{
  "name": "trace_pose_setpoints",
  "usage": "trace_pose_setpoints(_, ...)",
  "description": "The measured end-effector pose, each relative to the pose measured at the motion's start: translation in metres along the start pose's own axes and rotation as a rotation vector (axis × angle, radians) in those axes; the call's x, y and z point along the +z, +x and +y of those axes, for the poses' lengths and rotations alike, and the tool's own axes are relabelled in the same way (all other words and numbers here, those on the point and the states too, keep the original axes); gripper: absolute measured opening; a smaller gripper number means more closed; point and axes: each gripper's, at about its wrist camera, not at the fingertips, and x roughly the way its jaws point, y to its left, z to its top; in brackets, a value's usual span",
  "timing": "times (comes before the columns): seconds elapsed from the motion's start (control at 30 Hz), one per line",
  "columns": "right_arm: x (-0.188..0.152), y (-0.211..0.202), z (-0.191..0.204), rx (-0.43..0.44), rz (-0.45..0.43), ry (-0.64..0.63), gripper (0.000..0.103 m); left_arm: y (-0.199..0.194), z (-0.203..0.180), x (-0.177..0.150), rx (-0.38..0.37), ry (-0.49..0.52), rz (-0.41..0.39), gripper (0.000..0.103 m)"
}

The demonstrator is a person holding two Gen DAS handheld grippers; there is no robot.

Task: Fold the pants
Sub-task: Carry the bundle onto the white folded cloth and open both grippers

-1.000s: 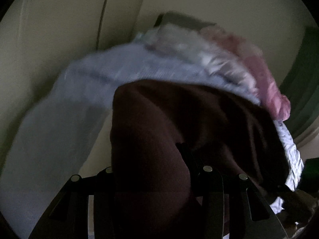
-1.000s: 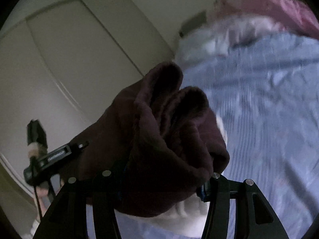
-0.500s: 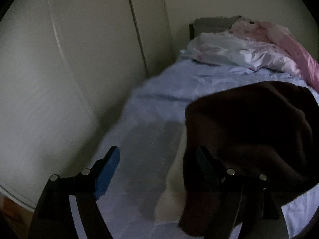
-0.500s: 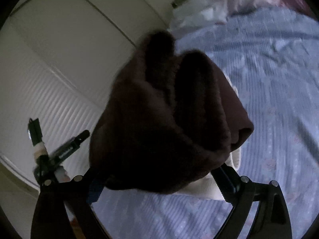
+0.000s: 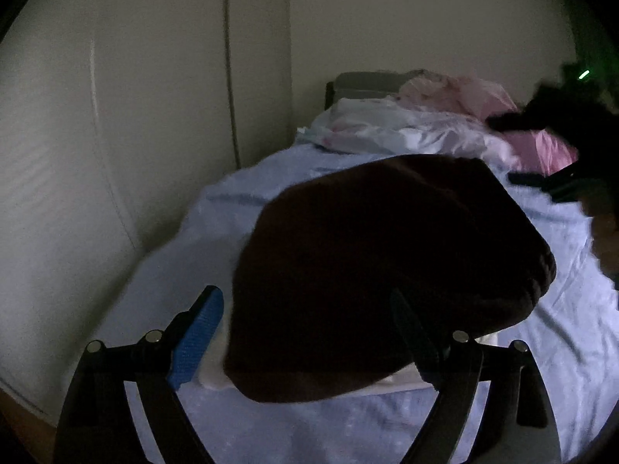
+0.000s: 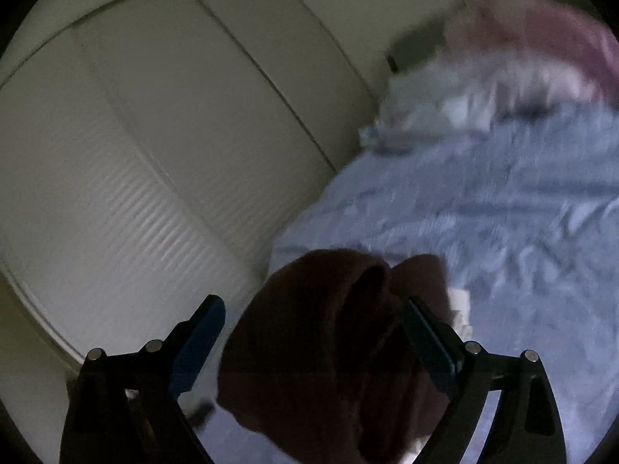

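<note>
The dark maroon pants lie in a folded bundle on the light blue bed sheet, on top of a white folded cloth. My left gripper is open, its jaws spread wide just in front of the bundle and not gripping it. The right gripper shows at the far right of this view. In the right wrist view the pants lie between the spread jaws of my right gripper, which is open. The lighting is dim.
Crumpled white bedding and pink bedding lie at the head of the bed. A cream wardrobe door runs along the left side of the bed. The right wrist view is blurred by motion.
Both grippers were shut on the pants and held them up a second ago. They have opened and let go, and the pants now rest on the bed.
</note>
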Motion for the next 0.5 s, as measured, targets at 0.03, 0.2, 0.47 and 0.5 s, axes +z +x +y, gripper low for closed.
trace_pose_setpoints(0.03, 0.002, 0.009, -0.005, -0.018, 0.039, 0.024, 0.086, -0.001, 0.001, -0.004, -0.009, -0.008, 0.002, 0.089)
trace_pose_setpoints(0.2, 0.001, 0.062, -0.017, -0.123, 0.186, -0.049, 0.059, 0.032, -0.009, -0.012, -0.030, 0.008, 0.057, 0.089)
trace_pose_setpoints(0.47, 0.009, 0.071, -0.041, -0.198, 0.101, -0.108, 0.012, 0.046, -0.022, -0.023, 0.011, 0.041, 0.038, 0.089)
trace_pose_setpoints(0.5, 0.006, 0.076, -0.047, -0.204, 0.107, -0.087, 0.012, 0.048, -0.023, -0.025, 0.012, 0.044, 0.049, 0.089)
